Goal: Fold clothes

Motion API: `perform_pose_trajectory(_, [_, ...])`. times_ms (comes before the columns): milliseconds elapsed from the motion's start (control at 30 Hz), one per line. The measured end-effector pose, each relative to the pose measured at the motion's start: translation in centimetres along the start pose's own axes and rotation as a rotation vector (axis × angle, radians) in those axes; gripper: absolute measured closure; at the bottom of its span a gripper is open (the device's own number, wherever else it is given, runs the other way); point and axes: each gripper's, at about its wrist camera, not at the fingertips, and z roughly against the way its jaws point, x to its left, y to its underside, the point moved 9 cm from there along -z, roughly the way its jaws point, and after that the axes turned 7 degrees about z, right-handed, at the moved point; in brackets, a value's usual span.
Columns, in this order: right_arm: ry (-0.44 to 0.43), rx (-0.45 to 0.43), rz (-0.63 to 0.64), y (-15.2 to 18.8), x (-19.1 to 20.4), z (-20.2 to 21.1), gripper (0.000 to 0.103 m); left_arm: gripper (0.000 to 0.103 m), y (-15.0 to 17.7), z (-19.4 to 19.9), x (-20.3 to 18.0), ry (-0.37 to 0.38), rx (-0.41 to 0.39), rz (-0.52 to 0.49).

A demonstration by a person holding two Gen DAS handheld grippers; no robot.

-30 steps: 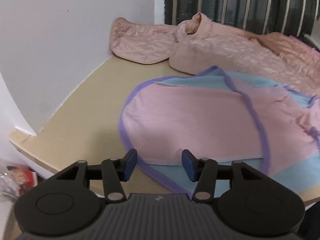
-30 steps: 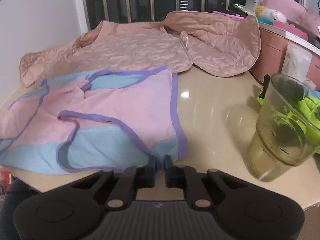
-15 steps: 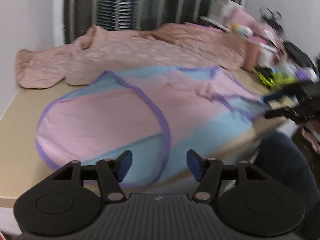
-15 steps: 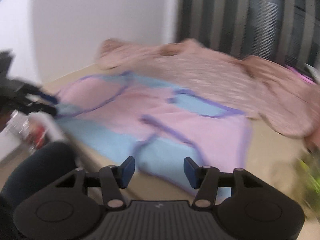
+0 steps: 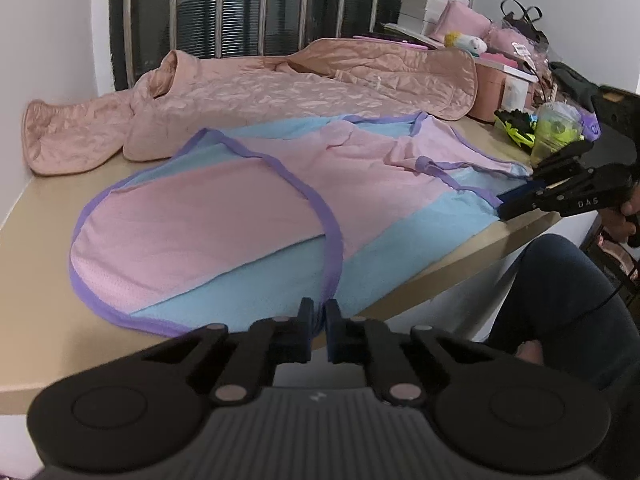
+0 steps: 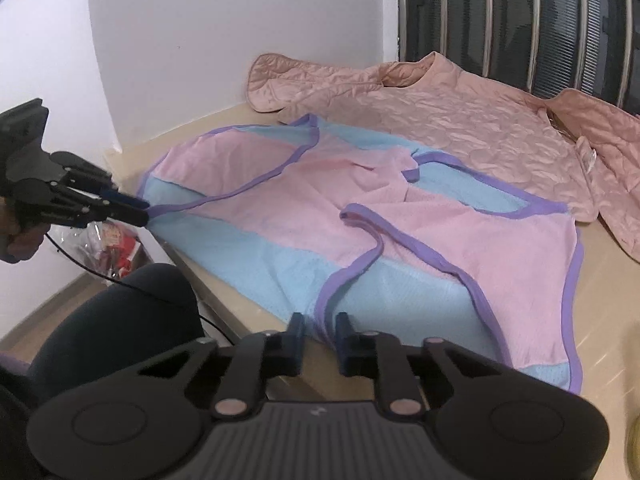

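Observation:
A pink and light-blue garment with purple trim (image 5: 256,208) lies spread flat on the beige table (image 5: 36,216); it also shows in the right wrist view (image 6: 360,216). My left gripper (image 5: 318,330) is shut on the garment's purple-trimmed hem at the table's front edge; it shows from the side in the right wrist view (image 6: 140,210). My right gripper (image 6: 319,336) is nearly shut on the hem at the garment's other front corner; it shows in the left wrist view (image 5: 502,204).
A quilted peach jacket (image 5: 280,92) lies behind the garment against the window bars. A green cup (image 5: 554,132), pink boxes (image 5: 496,84) and clutter stand at the table's right end. A person's dark-clad leg (image 5: 560,300) is below the table edge. A white wall (image 6: 200,40) bounds the left.
Both grippers swung round to the garment's front edge. Both were open half a second ago and have now closed on the hem, one at each front corner.

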Motion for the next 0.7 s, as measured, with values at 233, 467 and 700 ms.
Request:
perform_pose_trajectory(233, [0.043,-0.057,0.022,-1.6,-0.7,0.7,0.101,0.102,-2.3,1.1,1.9,0.017,-0.081,0.08])
perform_pose_trajectory(467, [0.106,-0.119,0.09,-6.0,-3.1,0.8,0.101,0.102,-7.5,1.3,2.8,0.04,-0.135,0.018])
perform_pose_trajectory(700, [0.25,-0.116,0.035,-9.9,-8.8,-3.8,0.084,0.061,-10.4,-5.0,9.0,-0.224,-0.082,0.129])
